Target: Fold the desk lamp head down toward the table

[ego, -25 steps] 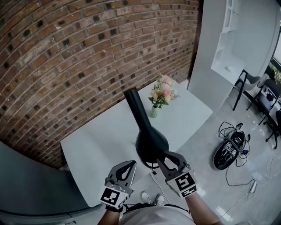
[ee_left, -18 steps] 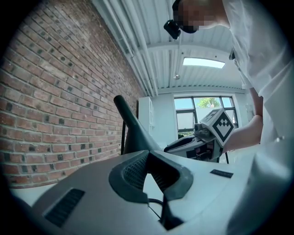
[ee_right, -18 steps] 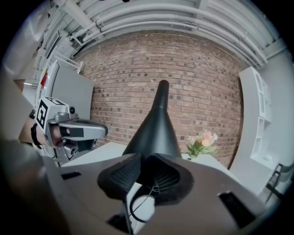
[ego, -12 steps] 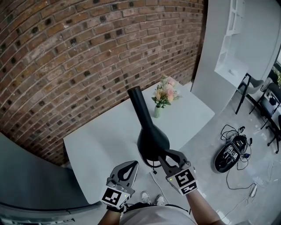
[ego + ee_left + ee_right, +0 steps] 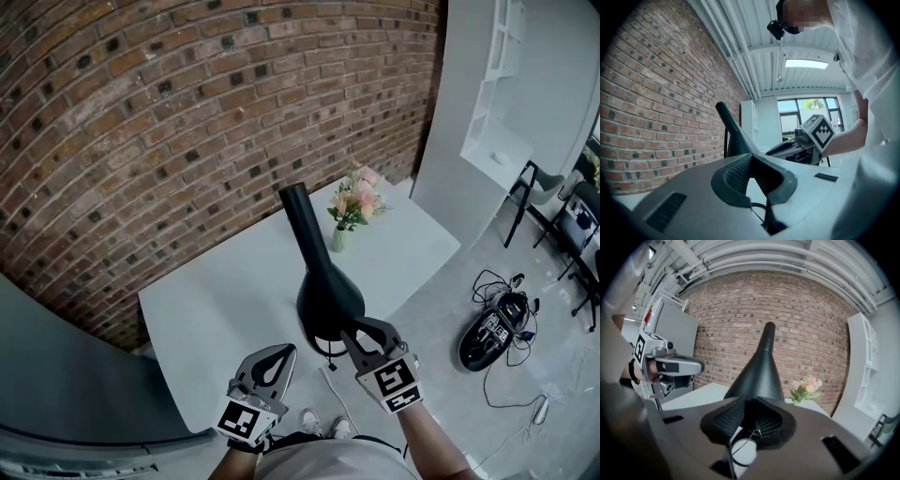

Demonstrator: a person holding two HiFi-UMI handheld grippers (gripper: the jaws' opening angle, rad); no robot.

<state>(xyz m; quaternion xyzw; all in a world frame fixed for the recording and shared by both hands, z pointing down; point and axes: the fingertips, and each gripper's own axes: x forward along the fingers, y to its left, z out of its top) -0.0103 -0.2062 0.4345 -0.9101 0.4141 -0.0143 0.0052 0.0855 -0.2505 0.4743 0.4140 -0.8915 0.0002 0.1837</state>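
Now, black desk lamp head (image 5: 328, 298) tilted upward above the white bench (image 5: 211, 305), right gripper (image 5: 355, 331) jaws just closing, pinching its near rim, left gripper (image 5: 280, 350) closed, empty, alongside.

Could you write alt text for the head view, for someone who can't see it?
Seen from above, a person's right gripper, its jaws just closed, pinches the near rim of a black cone-shaped desk lamp head over a white table. The left gripper hangs shut and empty beside it; a vase of pink flowers and a red brick wall lie beyond.
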